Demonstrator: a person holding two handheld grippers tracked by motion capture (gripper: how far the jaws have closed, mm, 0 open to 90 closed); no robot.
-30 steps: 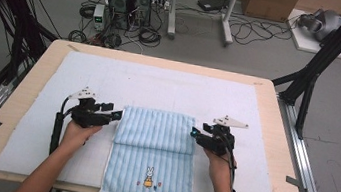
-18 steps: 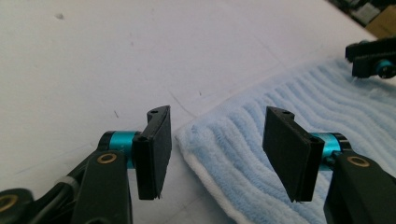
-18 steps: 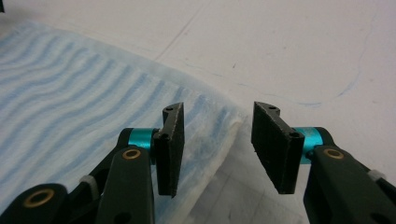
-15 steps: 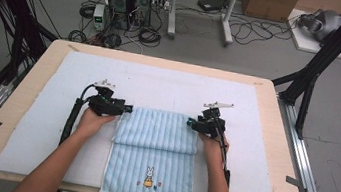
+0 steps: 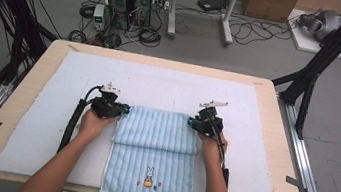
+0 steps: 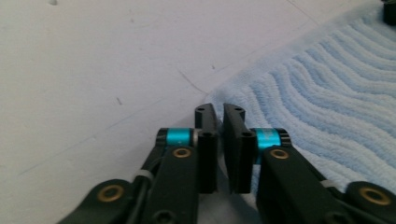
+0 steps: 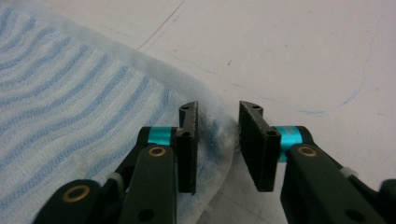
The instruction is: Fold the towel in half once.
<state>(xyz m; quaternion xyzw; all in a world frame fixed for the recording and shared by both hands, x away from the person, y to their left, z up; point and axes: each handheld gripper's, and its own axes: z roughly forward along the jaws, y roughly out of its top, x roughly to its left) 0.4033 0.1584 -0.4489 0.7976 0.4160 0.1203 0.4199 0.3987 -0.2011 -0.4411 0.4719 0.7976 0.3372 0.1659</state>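
One white mat (image 5: 170, 83) over a wooden table (image 5: 273, 141), cable-strewn floor (image 5: 248, 31) beyond

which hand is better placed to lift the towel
Likely right: the towel corner lies between the right gripper's fingers, which have just been closing; the left gripper looks shut beside its corner.

The towel (image 5: 153, 151) is light blue with darker blue stripes and a small white rabbit motif (image 5: 149, 176); the mat (image 5: 170, 83) beneath is white.
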